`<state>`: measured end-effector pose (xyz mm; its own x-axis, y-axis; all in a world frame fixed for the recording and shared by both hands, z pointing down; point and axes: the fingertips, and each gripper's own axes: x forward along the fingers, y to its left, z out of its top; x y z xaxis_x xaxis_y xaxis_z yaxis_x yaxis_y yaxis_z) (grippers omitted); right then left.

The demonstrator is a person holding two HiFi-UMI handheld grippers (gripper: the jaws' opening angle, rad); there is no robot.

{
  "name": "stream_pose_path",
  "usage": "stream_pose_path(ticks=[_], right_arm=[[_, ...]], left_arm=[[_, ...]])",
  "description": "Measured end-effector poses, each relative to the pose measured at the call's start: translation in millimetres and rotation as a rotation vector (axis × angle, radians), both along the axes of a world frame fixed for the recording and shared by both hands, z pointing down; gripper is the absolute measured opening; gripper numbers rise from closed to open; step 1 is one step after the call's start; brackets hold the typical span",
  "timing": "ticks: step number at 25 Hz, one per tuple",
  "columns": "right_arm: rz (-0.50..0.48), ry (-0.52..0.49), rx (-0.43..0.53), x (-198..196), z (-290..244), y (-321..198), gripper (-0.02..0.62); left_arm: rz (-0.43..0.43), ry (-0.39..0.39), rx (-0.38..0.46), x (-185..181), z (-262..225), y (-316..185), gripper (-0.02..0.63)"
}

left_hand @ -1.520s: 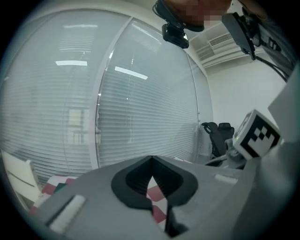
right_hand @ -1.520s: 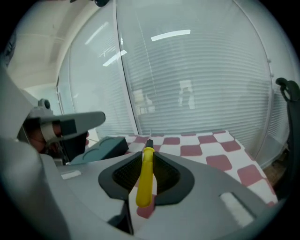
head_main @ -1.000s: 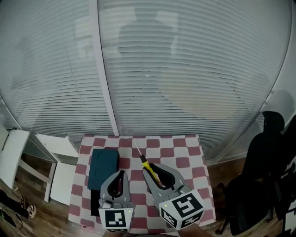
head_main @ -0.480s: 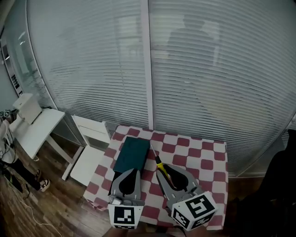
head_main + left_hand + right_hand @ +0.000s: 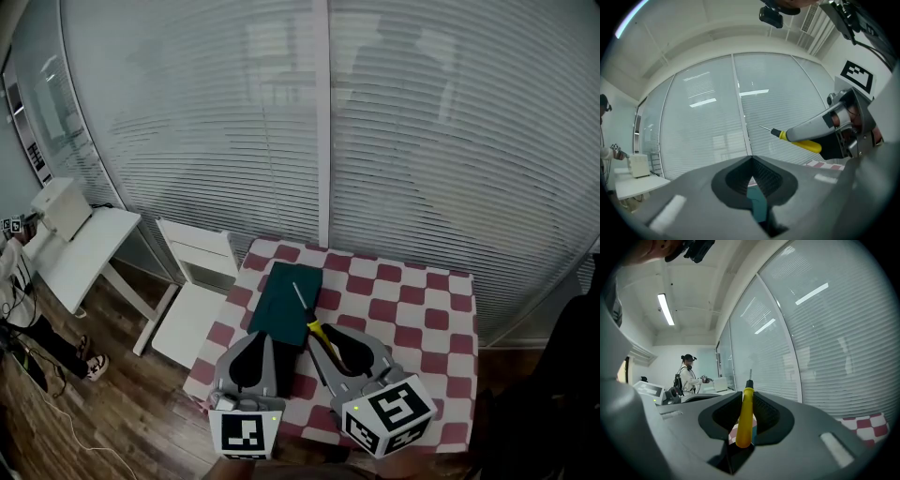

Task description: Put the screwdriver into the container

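We hold the screwdriver point(image 5: 307, 315) in the right tongs point(image 5: 320, 332), which are closed on its yellow handle. In the right gripper view the handle point(image 5: 745, 420) stands between the two jaws, its round end toward the camera and the thin metal shaft going straight forward, away from us. We think this grip along the jaws is chosen so that the tool continues the line of the tongs and can be aimed simply by pointing them. In the head view the long axis runs from the handle, near us, up and a little to the left, and the metal tip points away from us. It lies over the near right part of the dark green container point(image 5: 276, 302), which rests on the checked surface point(image 5: 417, 319). From the left gripper view the screwdriver looks raised in the air and nearly level, so we judge it is above the container and not yet inside; how high it is we cannot tell. The left tongs point(image 5: 260, 337) are closed together with nothing between them. They hang just beside the near edge of the container and take no part in the carrying.
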<state>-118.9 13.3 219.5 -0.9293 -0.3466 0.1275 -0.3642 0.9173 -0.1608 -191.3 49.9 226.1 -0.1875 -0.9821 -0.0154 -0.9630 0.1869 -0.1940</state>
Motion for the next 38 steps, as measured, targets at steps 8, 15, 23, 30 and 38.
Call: stream_pose_path(ticks=[8, 15, 23, 30, 38], right_arm=[[0.099, 0.029, 0.039, -45.2, -2.9, 10.1, 0.095], [0.163, 0.078, 0.041, -66.2, 2.7, 27.9, 0.097], [0.209, 0.187, -0.062, -70.8, 78.6, 27.1, 0.097], [0.198, 0.244, -0.171, -75.2, 139.7, 42.6, 0.097], [0.196, 0.329, -0.273, -77.9, 203.4, 52.8, 0.097]], left_arm=[[0.093, 0.022, 0.047, -50.4, -5.1, 8.2, 0.000], [0.153, 0.083, 0.059, -78.5, -15.1, 20.3, 0.000], [0.201, 0.145, 0.015, -90.9, 16.9, 13.9, 0.000], [0.227, 0.134, -0.029, -92.6, 36.7, 19.8, 0.000], [0.244, 0.161, -0.099, -98.8, 68.9, 16.8, 0.000]])
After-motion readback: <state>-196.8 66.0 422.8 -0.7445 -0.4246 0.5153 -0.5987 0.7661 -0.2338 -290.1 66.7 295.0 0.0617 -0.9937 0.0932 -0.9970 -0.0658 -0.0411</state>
